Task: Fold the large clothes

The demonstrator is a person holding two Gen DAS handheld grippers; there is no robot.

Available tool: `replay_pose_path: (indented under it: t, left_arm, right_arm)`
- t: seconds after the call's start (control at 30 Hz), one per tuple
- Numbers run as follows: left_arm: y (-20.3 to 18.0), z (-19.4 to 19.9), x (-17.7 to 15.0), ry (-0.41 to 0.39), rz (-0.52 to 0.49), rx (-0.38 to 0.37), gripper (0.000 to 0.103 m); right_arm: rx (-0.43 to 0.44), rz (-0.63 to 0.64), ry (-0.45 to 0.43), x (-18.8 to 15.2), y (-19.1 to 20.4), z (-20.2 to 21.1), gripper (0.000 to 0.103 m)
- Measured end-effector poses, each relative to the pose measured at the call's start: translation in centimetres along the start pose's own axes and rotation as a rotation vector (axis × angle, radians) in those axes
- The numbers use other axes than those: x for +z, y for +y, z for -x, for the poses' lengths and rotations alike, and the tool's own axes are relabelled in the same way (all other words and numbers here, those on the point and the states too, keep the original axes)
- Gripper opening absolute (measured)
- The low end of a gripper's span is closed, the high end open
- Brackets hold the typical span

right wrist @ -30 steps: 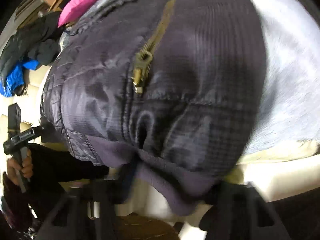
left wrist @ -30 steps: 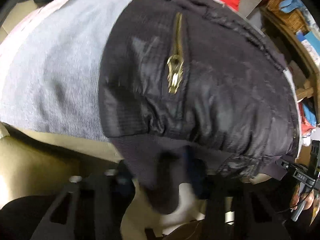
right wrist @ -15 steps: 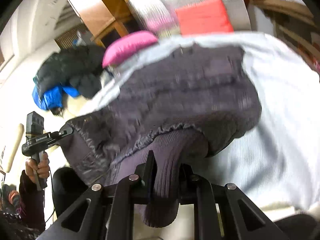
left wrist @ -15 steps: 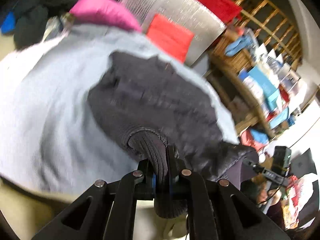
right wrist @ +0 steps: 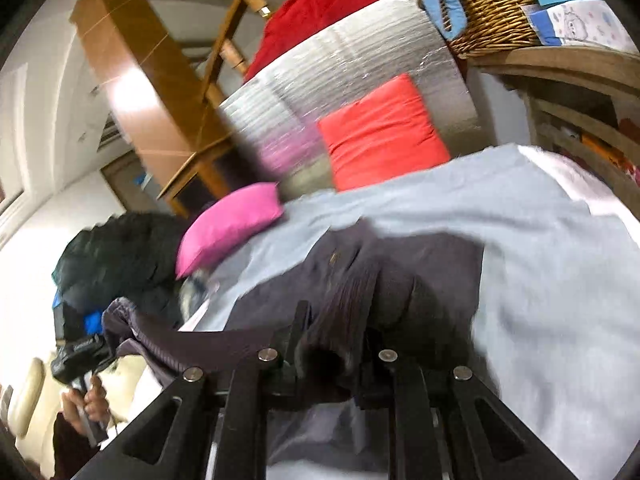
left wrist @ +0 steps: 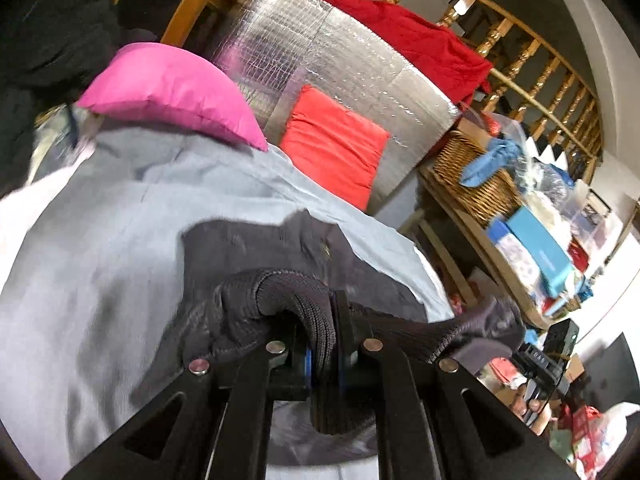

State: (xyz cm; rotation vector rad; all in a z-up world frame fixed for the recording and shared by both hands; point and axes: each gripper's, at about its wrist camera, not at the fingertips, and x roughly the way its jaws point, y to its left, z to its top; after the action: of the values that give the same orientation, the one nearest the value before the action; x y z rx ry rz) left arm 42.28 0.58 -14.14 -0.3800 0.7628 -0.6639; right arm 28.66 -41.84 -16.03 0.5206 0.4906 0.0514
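Note:
A dark quilted jacket with a ribbed knit hem lies on a light grey sheet; it also shows in the right wrist view. My left gripper is shut on the ribbed hem and holds it lifted above the sheet. My right gripper is shut on the hem at the other corner, also lifted. The hem stretches between the two grippers. The rest of the jacket hangs and rests behind the jaws.
A pink pillow and a red cushion sit at the far end of the sheet, before a silver foil panel. A cluttered wooden shelf with a wicker basket stands right. Dark coats are piled left.
Both grippers closed on the ribbed hem and lifted it up and forward over the jacket. The views rose from the jacket's zip pockets to the far end of the bed.

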Motion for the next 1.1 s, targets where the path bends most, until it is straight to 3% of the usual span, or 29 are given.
replay_pose_path:
  t: [0.27, 0.47, 0.63, 0.8, 0.97, 1.1]
  left_arm:
    - [3.7, -15.7, 7.4, 0.122, 0.066, 0.110, 0.009]
    - [6.6, -24.2, 9.5, 0.194, 0.119, 0.119, 0.009]
    - [8.5, -26.2, 8.6, 0.251, 0.188, 0.112, 0.010]
    - [10.3, -25.1, 7.8, 0.263, 0.261, 0.054, 0.019]
    - [9.5, -25.0, 7.3, 0.272, 0.211, 0.078, 0.024]
    - [9.6, -25.1, 6.3, 0.271, 0.193, 0.089, 0.027]
  right_arm:
    - [-0.092, -0.109, -0.021, 9.0, -7.9, -12.2, 0.013]
    - [-0.180, -0.172, 0.038, 11.1, -13.5, -19.4, 0.011]
    - [-0.187, -0.205, 0.196, 11.3, -15.8, -21.8, 0.013]
    - [-0.253, -0.044, 0.397, 10.7, -15.0, -24.0, 0.014]
    - [-0.242, 0.114, 0.462, 9.5, -11.8, -23.6, 0.014]
    - [-0.242, 0.080, 0.508, 8.4, -12.3, -24.0, 0.015]
